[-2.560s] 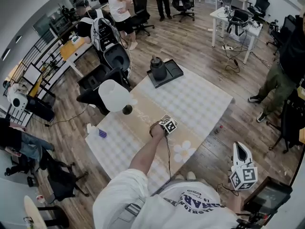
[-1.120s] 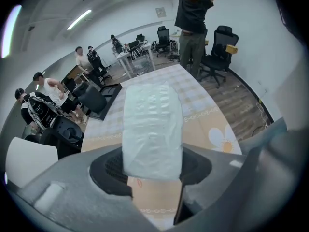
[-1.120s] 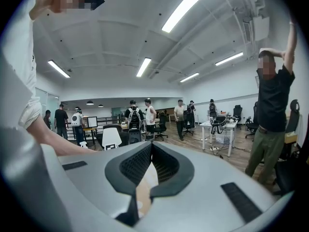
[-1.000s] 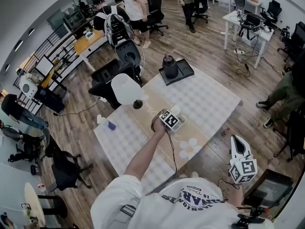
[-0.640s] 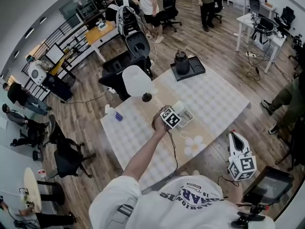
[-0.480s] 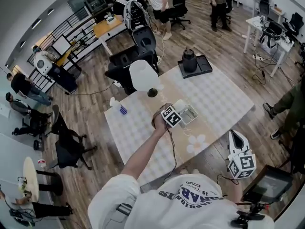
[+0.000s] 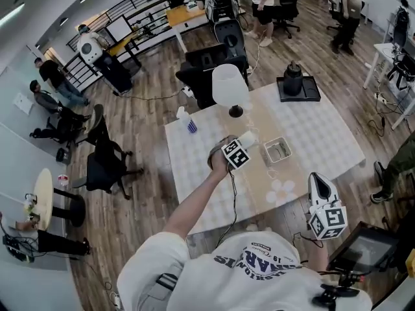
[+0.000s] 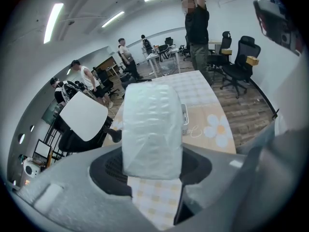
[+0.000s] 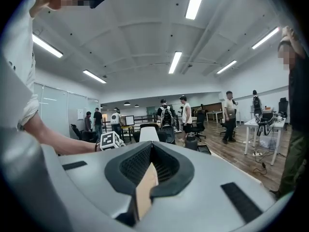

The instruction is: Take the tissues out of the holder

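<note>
My left gripper (image 7: 244, 145) is shut on a white plastic-wrapped tissue pack (image 7: 248, 138) and holds it above the checked tablecloth. In the left gripper view the tissue pack (image 8: 151, 129) stands upright between the two jaws, my left gripper (image 8: 152, 167) clamping its lower end. The wire holder (image 7: 277, 150) sits on the table to the right of the pack, apart from it. A corner of the holder (image 8: 185, 118) peeks out behind the pack. My right gripper (image 7: 322, 188) hangs off the table's near edge; in its own view my right gripper (image 9: 150, 154) has its jaws together.
A white table lamp (image 7: 230, 86) stands behind the left gripper. A black tray with a dark kettle (image 7: 297, 85) is at the far right corner, a small spray bottle (image 7: 187, 120) at the far left. Office chairs and several people are beyond the table.
The left gripper has come up and to the left, away from the holder, with the tissue pack in its jaws. The right gripper stays low beside the table's near edge.
</note>
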Action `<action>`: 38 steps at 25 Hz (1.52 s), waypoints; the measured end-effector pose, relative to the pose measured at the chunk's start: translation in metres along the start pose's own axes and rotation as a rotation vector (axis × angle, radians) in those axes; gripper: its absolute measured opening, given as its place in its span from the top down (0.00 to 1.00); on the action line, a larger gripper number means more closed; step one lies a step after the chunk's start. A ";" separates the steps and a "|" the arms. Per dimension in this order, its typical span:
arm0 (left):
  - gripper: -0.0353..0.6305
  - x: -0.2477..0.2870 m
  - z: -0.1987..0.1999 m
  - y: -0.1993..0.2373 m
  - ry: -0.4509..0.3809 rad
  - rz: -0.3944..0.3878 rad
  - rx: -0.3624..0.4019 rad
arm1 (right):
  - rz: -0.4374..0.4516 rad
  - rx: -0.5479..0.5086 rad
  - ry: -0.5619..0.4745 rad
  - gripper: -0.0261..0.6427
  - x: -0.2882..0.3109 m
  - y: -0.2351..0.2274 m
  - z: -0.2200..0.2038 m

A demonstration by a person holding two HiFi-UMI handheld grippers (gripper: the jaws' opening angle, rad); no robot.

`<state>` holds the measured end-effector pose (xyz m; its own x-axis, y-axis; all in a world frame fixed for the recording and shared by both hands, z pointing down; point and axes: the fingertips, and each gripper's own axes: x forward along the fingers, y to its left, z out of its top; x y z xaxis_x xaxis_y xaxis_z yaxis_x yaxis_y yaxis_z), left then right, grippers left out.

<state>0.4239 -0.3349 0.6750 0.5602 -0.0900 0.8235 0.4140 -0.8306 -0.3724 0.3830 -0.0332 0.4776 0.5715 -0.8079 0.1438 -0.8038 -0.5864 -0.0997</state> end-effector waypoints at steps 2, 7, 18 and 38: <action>0.58 -0.004 -0.016 0.005 0.013 0.015 -0.028 | 0.037 -0.006 0.002 0.95 0.011 0.009 -0.001; 0.58 -0.008 -0.056 0.012 0.045 0.038 -0.075 | 0.106 -0.013 0.007 0.95 0.032 0.030 -0.009; 0.58 -0.011 -0.093 0.003 0.072 0.028 -0.120 | 0.122 -0.023 0.006 0.95 0.031 0.050 -0.010; 0.58 0.111 -0.155 -0.076 0.248 -0.179 -0.127 | -0.001 -0.035 0.031 0.95 0.013 0.020 -0.018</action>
<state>0.3435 -0.3668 0.8605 0.2880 -0.0546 0.9561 0.3889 -0.9057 -0.1688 0.3710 -0.0542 0.4948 0.5675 -0.8047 0.1741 -0.8088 -0.5845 -0.0653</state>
